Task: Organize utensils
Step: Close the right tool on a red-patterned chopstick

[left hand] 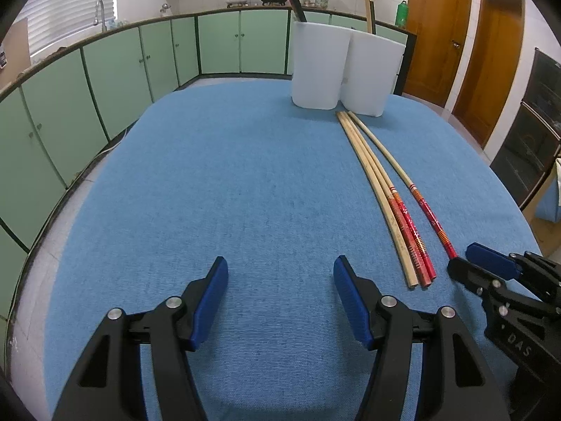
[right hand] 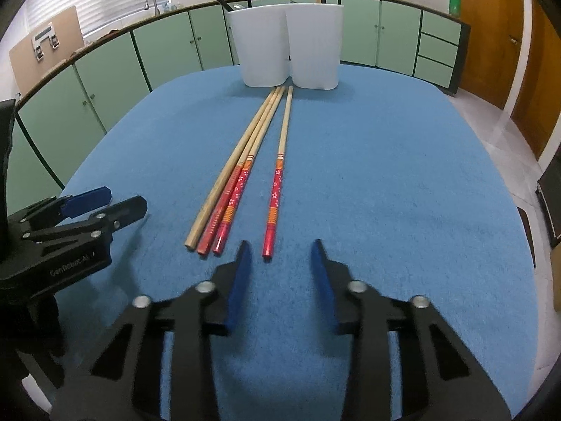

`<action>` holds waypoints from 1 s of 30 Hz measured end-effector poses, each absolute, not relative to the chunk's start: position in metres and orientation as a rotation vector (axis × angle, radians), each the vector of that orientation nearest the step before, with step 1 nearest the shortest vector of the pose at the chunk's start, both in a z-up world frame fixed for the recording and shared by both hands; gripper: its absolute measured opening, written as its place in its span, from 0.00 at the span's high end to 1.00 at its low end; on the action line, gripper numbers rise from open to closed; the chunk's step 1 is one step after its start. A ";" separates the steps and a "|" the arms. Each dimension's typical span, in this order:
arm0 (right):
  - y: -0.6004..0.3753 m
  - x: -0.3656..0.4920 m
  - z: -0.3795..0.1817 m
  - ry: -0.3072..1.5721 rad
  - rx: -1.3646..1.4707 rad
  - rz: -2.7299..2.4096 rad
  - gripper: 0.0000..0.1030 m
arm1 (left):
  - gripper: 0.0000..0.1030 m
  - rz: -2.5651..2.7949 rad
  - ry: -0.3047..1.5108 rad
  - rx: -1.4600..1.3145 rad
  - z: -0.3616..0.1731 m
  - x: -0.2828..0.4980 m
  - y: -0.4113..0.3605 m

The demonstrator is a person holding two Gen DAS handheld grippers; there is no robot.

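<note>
Two utensils stand in the white plastic holders (right hand: pixel 287 45); four chopsticks (right hand: pixel 242 175) lie before them, seemingly ungrasped. Left hand-held gripper (left hand: pixel 280 280) wide, empty; right hand-held gripper (right hand: pixel 280 256) narrowed, empty.

Two low wrist views, shared table (left hand: pixel 245 175)

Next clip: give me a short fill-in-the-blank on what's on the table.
1. ___ chopsticks lie on the blue cloth.
2. The lone chopstick lying apart from the rest has a ___ handle.
3. Behind them stand ___ white containers.
4. The fingers of the left gripper hold ___.

Missing words: four; red; two; nothing
</note>
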State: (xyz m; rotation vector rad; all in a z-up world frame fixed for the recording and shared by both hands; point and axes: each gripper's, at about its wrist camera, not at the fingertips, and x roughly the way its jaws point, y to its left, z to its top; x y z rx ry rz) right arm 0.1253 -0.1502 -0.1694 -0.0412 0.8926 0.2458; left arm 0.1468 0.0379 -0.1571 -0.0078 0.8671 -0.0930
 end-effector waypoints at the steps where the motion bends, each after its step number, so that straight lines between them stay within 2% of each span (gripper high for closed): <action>1: -0.149 0.126 -0.170 0.894 -0.042 0.253 0.86 | 0.40 -0.092 0.867 -0.006 -0.157 0.147 0.038; 3: -0.148 0.125 -0.169 0.896 -0.042 0.256 0.95 | 0.40 -0.093 0.865 -0.001 -0.157 0.147 0.037; 30: -0.193 0.121 -0.170 0.895 0.023 0.167 0.95 | 0.40 -0.228 0.890 0.033 -0.158 0.139 -0.016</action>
